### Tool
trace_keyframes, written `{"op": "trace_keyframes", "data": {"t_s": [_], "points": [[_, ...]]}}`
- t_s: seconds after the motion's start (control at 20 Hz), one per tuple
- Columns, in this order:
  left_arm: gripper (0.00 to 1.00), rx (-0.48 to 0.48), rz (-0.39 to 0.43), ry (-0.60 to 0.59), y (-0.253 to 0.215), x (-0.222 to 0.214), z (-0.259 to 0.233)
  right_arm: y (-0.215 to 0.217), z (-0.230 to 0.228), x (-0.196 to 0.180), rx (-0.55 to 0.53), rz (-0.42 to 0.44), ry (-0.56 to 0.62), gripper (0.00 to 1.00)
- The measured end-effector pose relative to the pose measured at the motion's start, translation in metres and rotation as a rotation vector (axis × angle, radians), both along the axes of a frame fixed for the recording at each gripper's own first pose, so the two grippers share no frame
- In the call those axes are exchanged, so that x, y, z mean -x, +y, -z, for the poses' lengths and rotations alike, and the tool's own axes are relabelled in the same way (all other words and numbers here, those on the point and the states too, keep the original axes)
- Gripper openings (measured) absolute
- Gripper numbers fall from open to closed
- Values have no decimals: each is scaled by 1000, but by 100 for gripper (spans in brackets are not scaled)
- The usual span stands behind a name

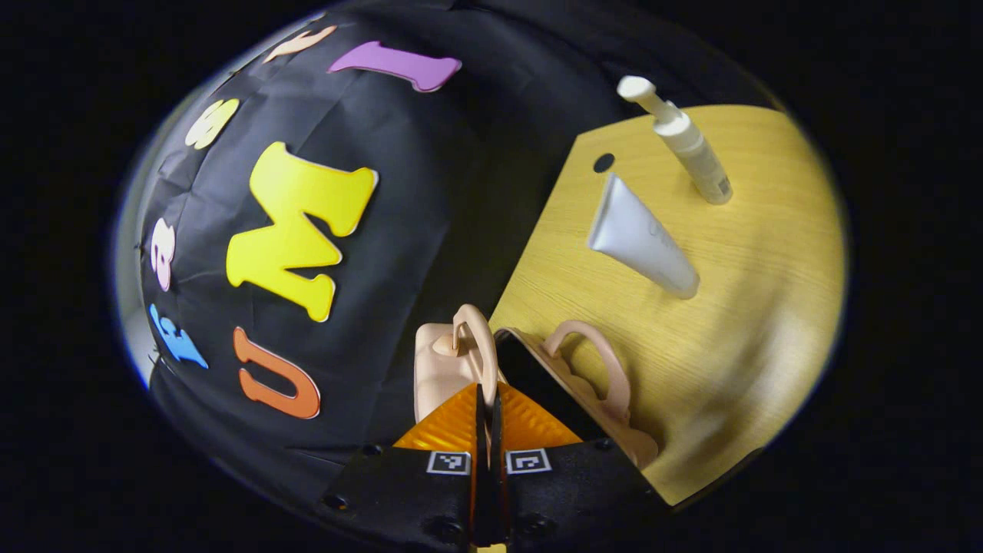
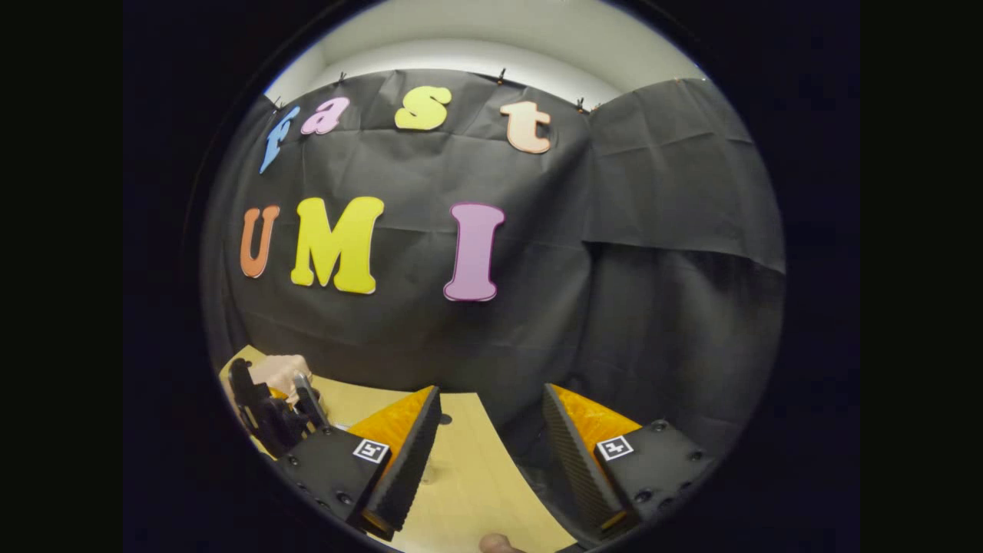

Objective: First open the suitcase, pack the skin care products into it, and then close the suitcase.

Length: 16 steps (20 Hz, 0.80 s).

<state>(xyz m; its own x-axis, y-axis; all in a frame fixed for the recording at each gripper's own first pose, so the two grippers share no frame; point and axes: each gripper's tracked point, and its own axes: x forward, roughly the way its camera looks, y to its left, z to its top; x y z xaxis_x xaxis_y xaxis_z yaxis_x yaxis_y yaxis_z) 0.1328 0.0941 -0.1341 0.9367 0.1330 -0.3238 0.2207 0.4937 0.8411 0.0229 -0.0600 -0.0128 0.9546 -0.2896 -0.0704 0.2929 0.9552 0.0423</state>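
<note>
Opening the suitcase (image 1: pixel 572 384), judging by the dark gap between its two shells at 6 o'clock in the left gripper view. Pinches the lid handle (image 1: pixel 470 342) with the left gripper (image 1: pixel 485 418), jaws drawn narrow, almost together, with the loop running down between them. Leaves the second handle (image 1: pixel 595 357) free on the other shell, which rests on the wooden table (image 1: pixel 760 307).

Swing the lid on an arc about the hinge rather than pulling straight up, so as not to drag the whole case across the board. Grip the loop squarely; judged from here, would slip sideways out of such a thin pinch if twisted. Lay the lid fully back before letting go, lest it fall shut.

Find the skin care products well apart from the case: the squeeze tube (image 1: pixel 641 246) at 1 o'clock, standing on its cap, and the pump bottle (image 1: pixel 687 142) beyond it at 1 o'clock, nearer the table's far edge, upright.

Hangs the right gripper (image 2: pixel 491 430) wide open over the table (image 2: pixel 461 476), holding nothing, at 6 o'clock in the right gripper view. Use it for the tube first, being nearer.
</note>
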Motion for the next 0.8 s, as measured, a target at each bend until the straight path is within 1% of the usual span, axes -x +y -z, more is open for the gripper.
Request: {"op": "trace_keyframes", "data": {"t_s": [0.15,0.3,0.35,0.4,0.5,0.65,0.8], "points": [[3,132,-24,-52,33,6,-44,23,-14,-3,16,22,-26,79],[2,257,-62,-102,78,11,-76,56,-27,-9,26,2,-42,79],[2,316,-85,-120,95,13,-84,67,-26,-13,36,-6,-36,80],[3,418,-121,-143,116,10,-91,80,-24,-17,41,-17,-18,79],[2,542,-165,-175,146,12,-96,99,-26,-20,29,-34,-12,80],[2,612,-207,-197,183,12,-95,125,-26,-24,22,-53,-2,80],[2,646,-263,-207,228,0,-81,148,-24,-29,27,-77,14,79]]}}
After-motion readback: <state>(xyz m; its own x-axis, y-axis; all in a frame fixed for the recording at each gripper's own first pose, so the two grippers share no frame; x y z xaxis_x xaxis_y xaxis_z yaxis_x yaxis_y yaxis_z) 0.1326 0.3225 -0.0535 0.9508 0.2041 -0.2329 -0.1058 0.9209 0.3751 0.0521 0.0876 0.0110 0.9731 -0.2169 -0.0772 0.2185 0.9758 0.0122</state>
